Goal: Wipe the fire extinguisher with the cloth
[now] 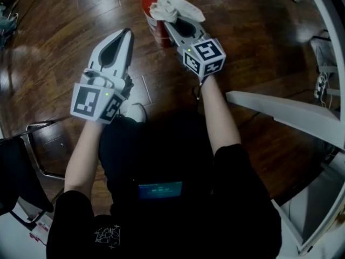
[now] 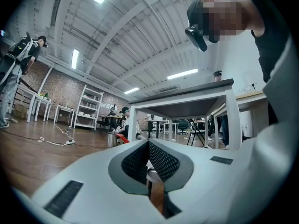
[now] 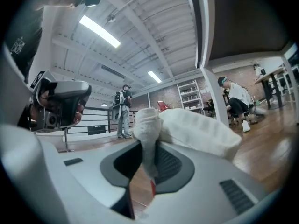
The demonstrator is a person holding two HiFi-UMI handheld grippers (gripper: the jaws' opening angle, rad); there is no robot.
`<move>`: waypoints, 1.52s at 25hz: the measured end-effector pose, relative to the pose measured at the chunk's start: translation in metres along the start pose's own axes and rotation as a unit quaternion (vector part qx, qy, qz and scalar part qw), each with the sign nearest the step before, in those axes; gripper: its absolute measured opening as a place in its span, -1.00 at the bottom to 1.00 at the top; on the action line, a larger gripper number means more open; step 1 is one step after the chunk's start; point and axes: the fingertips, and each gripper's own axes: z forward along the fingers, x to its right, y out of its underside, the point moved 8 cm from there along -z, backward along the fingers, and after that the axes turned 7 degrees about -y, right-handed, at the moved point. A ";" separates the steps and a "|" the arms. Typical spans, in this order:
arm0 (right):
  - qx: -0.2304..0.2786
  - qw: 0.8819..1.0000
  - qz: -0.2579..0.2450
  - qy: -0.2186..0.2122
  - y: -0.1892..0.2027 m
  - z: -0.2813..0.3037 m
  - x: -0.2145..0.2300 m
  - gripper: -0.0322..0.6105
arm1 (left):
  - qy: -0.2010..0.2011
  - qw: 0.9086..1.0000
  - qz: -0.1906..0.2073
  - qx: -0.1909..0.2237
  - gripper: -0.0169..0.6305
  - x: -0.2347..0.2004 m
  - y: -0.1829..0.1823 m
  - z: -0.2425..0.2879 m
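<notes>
The cloth (image 1: 175,4) looks soft and nubby, the fire extinguisher (image 1: 149,7) glossy red, the floor (image 1: 64,15) polished dark wood.

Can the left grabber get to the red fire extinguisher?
Probably yes: the left gripper is shut, empty, with only bare wooden floor between it and the red fire extinguisher. The right gripper holds the white cloth over it.

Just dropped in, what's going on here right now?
A person holds a claw in each hand. The right claw is shut on a white cloth and holds it at the top of the red fire extinguisher on the wooden floor. The left claw is shut with nothing in it, off to the side of the extinguisher.
</notes>
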 end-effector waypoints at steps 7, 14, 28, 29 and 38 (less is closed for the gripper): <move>-0.044 0.999 0.002 -0.005 0.036 -0.001 -0.001 -0.63 | -0.002 1.000 0.001 -0.003 -0.94 -0.002 0.000 -0.001; -0.146 0.989 0.009 -0.017 0.107 0.012 0.007 -0.63 | -0.005 1.000 0.003 0.000 -0.94 -0.001 -0.004 -0.005; -0.226 0.974 0.015 -0.019 0.157 0.023 0.014 -0.63 | -0.003 1.000 -0.010 0.011 -0.94 -0.003 -0.007 -0.011; -0.229 0.973 0.016 -0.019 0.158 0.022 0.014 -0.63 | -0.003 1.000 -0.010 0.010 -0.94 -0.004 -0.007 -0.012; -0.200 0.979 -0.016 -0.020 0.120 0.022 0.007 -0.63 | -0.007 1.000 -0.017 0.016 -0.94 -0.010 -0.007 -0.017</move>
